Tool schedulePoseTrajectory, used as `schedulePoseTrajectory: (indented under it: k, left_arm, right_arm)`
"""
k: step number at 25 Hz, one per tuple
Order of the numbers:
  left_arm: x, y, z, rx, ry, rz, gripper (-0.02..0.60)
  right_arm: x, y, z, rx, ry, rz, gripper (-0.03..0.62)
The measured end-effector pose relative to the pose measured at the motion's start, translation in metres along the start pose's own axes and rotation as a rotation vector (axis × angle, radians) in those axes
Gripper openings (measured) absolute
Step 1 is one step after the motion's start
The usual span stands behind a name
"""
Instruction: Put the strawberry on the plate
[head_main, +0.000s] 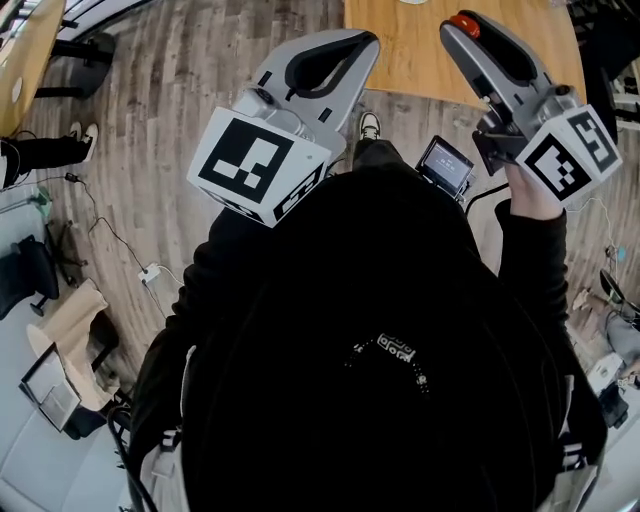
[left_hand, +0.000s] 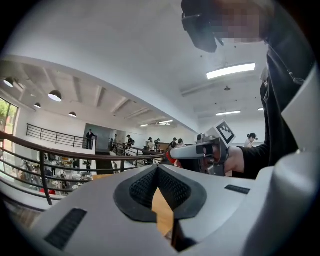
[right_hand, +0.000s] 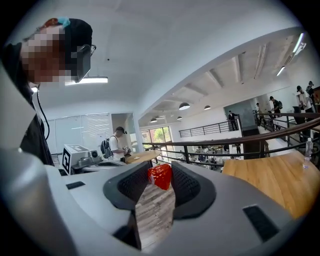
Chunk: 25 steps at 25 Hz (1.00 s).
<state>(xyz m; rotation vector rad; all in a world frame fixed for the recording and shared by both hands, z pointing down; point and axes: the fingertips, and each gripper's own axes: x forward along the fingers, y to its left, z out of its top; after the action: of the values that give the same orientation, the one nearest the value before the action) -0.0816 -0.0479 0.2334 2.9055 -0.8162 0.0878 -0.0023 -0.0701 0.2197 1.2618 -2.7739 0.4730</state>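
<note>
A red strawberry (head_main: 466, 22) sits at the tip of my right gripper (head_main: 462, 26), which is shut on it and held over the near edge of a wooden table (head_main: 420, 55). In the right gripper view the strawberry (right_hand: 160, 177) is pinched between the dark pads (right_hand: 186, 186), at the right gripper's (right_hand: 160, 173) tips. My left gripper (head_main: 368, 42) is beside it at the left, its tips together with nothing between them. The left gripper view shows the left gripper's (left_hand: 158, 168) tips meeting, and beyond them the right gripper (left_hand: 172, 155) with the strawberry (left_hand: 170, 157). No plate is in view.
The person's dark-clothed body fills the lower head view. A small screen (head_main: 446, 165) hangs at the chest. The wood floor (head_main: 180, 90) has cables and a chair (head_main: 30, 270) at the left. A railing (right_hand: 225, 141) and a table with a bottle (right_hand: 306, 156) lie ahead; people stand far off.
</note>
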Motion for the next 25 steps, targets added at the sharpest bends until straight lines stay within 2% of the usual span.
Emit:
schedulePoseTrajectory:
  k: [4, 8, 14, 25]
  left_arm:
    - [0.009, 0.023, 0.01, -0.015, -0.001, 0.034, -0.009]
    - [0.054, 0.059, 0.06, 0.131, 0.049, 0.089, -0.009]
    - [0.083, 0.049, 0.047, 0.089, 0.07, 0.072, -0.008]
    - [0.137, 0.062, 0.054, 0.043, 0.117, 0.084, -0.006]
  right_arm:
    - [0.02, -0.013, 0.016, -0.004, 0.008, 0.03, 0.152]
    - [0.052, -0.057, 0.071, 0.001, 0.036, 0.061, 0.152]
    - [0.048, -0.083, 0.059, 0.006, 0.044, 0.099, 0.152]
    - [0.043, -0.141, 0.062, 0.064, 0.06, 0.138, 0.152]
